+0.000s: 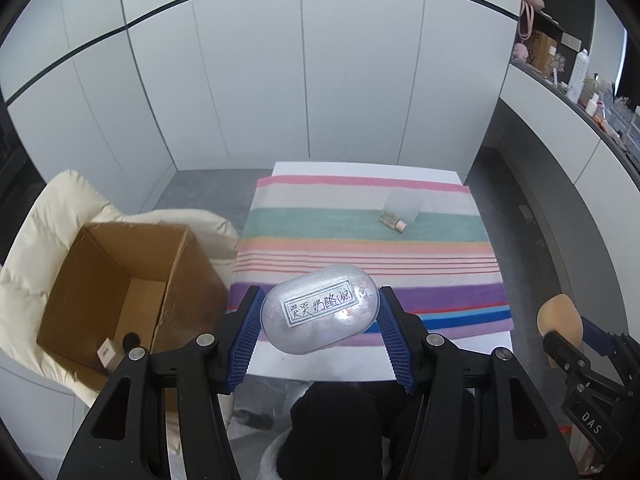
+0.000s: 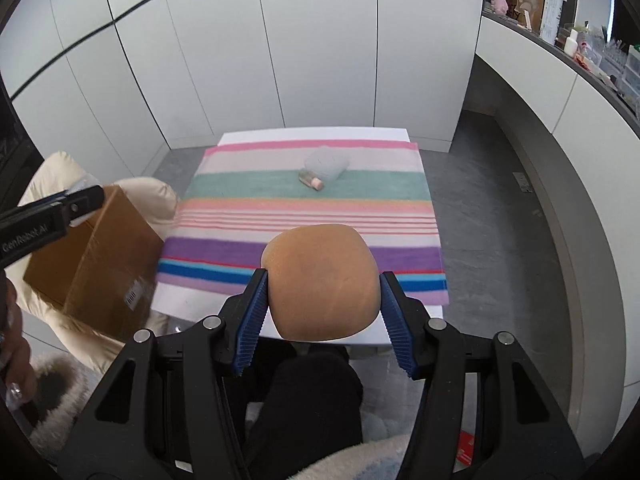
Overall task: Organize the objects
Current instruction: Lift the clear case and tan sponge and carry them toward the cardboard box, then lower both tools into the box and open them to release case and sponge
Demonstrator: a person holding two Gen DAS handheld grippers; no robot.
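Note:
My left gripper (image 1: 320, 316) is shut on a clear oval plastic case (image 1: 319, 314) with a handwritten label, held above the near edge of the striped cloth (image 1: 360, 256). My right gripper (image 2: 323, 286) is shut on a tan makeup sponge (image 2: 323, 282), also above the table's near edge; the sponge shows at the right of the left wrist view (image 1: 559, 316). An open cardboard box (image 1: 120, 292) sits to the left on a cream cushion, holding a small white bottle (image 1: 106, 354) and a dark round item (image 1: 131, 339).
A small bottle with a pink cap (image 2: 311, 180) lies against a translucent container (image 2: 326, 163) at the far side of the cloth. A cluttered counter (image 1: 592, 92) runs along the right wall. White cabinet panels stand behind the table. My dark-clothed knees are below the grippers.

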